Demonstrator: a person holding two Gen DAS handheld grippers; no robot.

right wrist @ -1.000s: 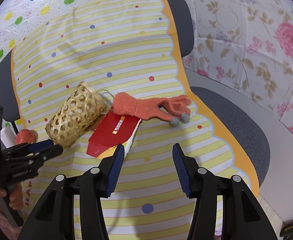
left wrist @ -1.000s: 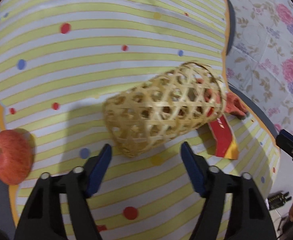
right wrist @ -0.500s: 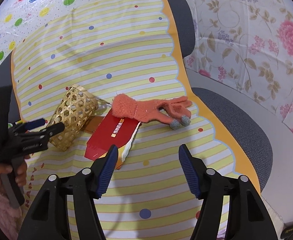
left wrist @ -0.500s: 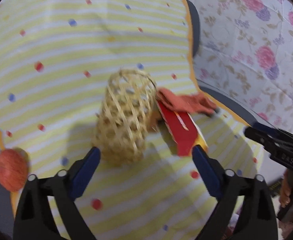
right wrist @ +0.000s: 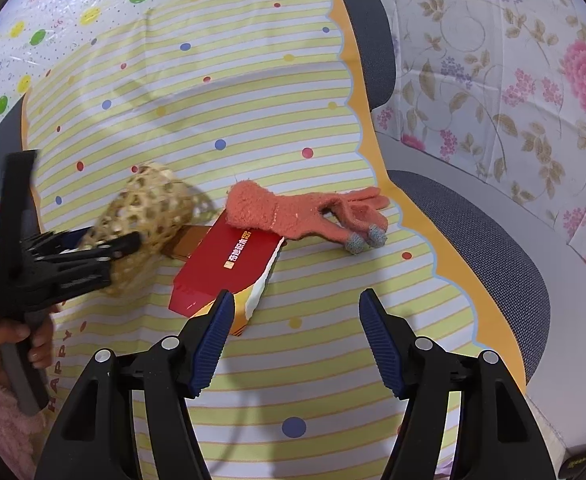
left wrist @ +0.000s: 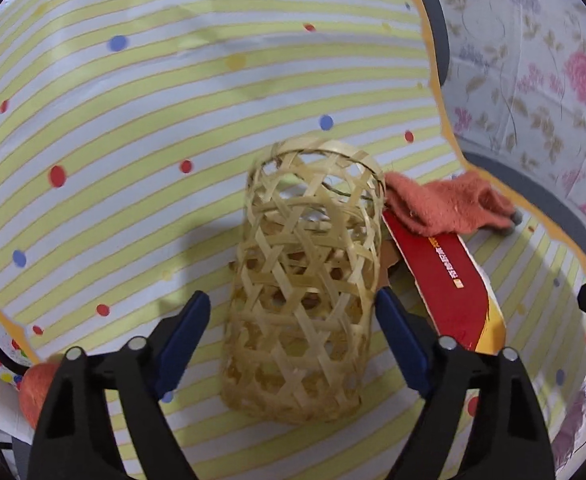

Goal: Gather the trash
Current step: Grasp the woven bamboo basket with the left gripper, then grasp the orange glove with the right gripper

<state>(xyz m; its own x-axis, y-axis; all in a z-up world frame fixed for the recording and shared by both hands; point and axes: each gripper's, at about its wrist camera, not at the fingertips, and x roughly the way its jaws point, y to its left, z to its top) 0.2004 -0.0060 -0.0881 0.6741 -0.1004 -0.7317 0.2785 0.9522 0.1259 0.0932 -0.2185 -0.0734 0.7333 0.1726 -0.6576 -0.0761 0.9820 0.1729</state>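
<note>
Left gripper (left wrist: 293, 316): jaws spread wide, straddling the woven basket (left wrist: 305, 280), which lies on its side on the striped cloth (left wrist: 133, 120); pads not clearly pressing it. Right gripper (right wrist: 297, 320): jaws open, empty, just short of the red packet (right wrist: 229, 264). Packet lies flat beside the basket. Beyond, an orange glove (right wrist: 305, 212) overlaps the packet's far end.

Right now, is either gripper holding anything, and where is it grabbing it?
Nothing is held. The left gripper is open, its fingers either side of the lying woven basket but not closed on it. The right gripper is open over the cloth.
</note>
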